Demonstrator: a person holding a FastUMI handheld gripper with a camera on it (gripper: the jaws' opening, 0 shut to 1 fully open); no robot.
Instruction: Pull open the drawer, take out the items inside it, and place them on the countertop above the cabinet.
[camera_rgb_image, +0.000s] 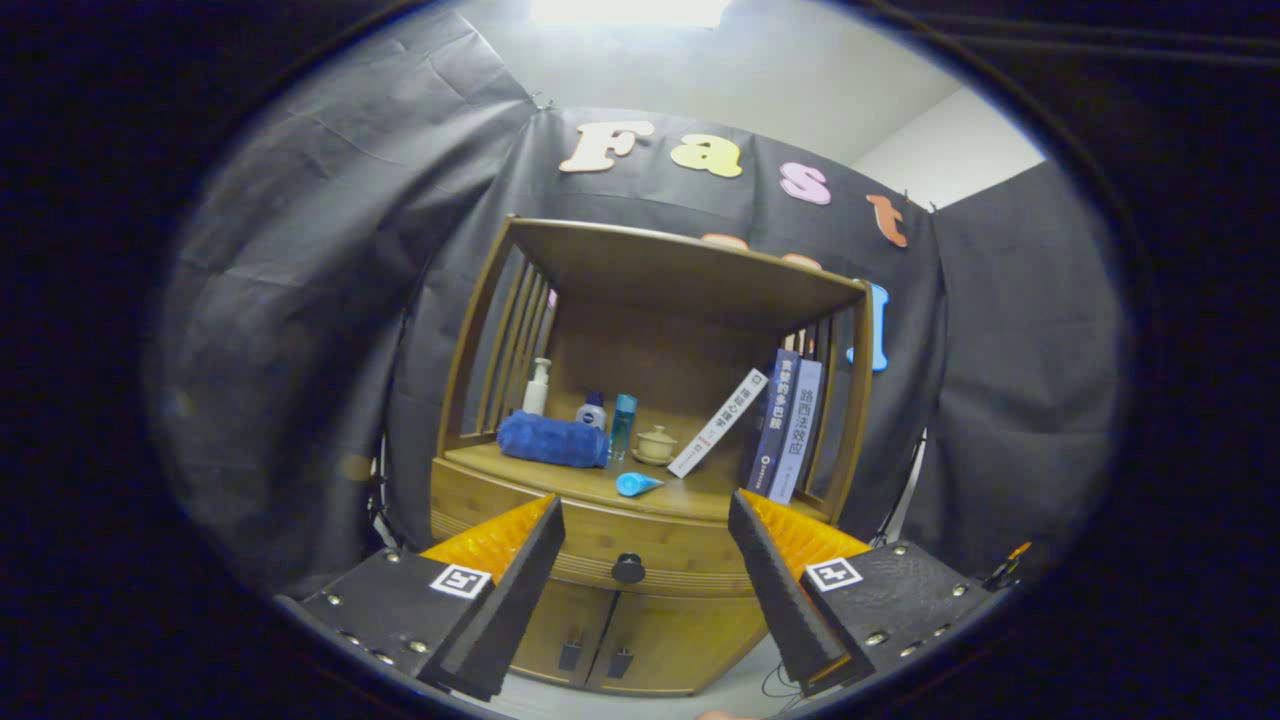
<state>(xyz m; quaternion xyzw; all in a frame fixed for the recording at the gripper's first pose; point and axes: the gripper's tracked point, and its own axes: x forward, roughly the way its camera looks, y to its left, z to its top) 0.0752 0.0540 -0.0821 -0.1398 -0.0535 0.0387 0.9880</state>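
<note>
Gripper view, tool (640, 520) open, drawer (600, 545) closed

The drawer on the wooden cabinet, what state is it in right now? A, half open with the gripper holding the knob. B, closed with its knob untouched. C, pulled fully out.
B: the drawer sits flush, its knob free between the open hand-held gripper fingers, beyond them.
</note>
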